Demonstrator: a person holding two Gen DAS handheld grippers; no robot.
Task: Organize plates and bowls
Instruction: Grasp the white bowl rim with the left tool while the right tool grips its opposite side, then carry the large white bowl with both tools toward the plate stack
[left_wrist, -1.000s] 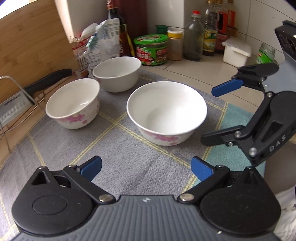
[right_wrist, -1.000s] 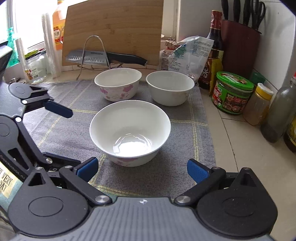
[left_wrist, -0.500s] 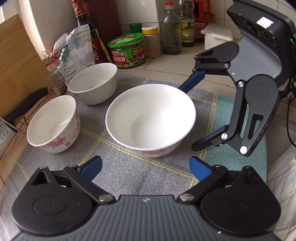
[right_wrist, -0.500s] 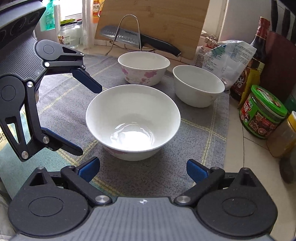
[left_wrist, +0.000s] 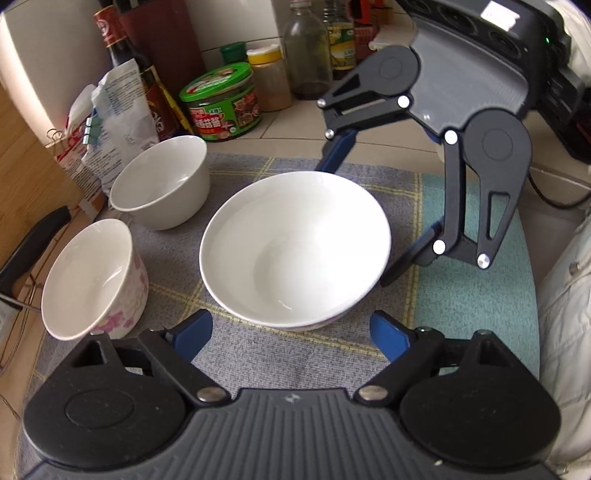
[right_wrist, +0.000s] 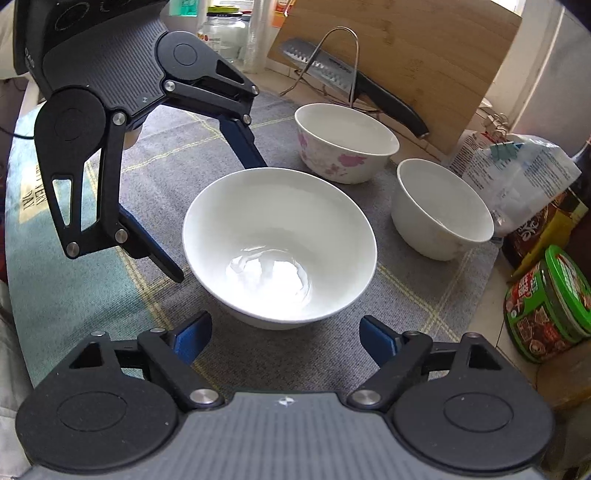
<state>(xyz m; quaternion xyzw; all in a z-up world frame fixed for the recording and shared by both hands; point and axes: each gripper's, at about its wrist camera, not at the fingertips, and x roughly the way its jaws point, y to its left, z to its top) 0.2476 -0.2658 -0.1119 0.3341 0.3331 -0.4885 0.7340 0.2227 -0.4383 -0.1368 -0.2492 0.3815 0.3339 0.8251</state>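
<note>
Left wrist view: the big bowl (left_wrist: 295, 247) sits right way up, mouth up, on a gray mat (left_wrist: 258, 354) on the surface. The left gripper (left_wrist: 291, 332) is wide apart just in front of it, w/ the bowl partly between the blue fingers (left_wrist: 192, 334); its jaws have just been closing, not pressing yet. The right gripper (left_wrist: 354, 218) comes in from the other side, one finger by the far rim, one low by the side wall. Can't tell if they touch. Near by: a flower bowl (left_wrist: 92, 280) & a plain bowl (left_wrist: 162, 181), both mouth up, a paper bag (left_wrist: 118, 110), a green tub (left_wrist: 221, 101) w/ writing too small to read, bottles (left_wrist: 306, 48).

Right wrist view: same big bowl (right_wrist: 279, 243) in the middle, partly between the right gripper's (right_wrist: 284, 338) spread fingers; these jaws have also just been closing. The left gripper (right_wrist: 218, 218) reaches in at the left. Behind: a knife (right_wrist: 354, 88) on a wire rack, a wood board (right_wrist: 424, 55).
</note>
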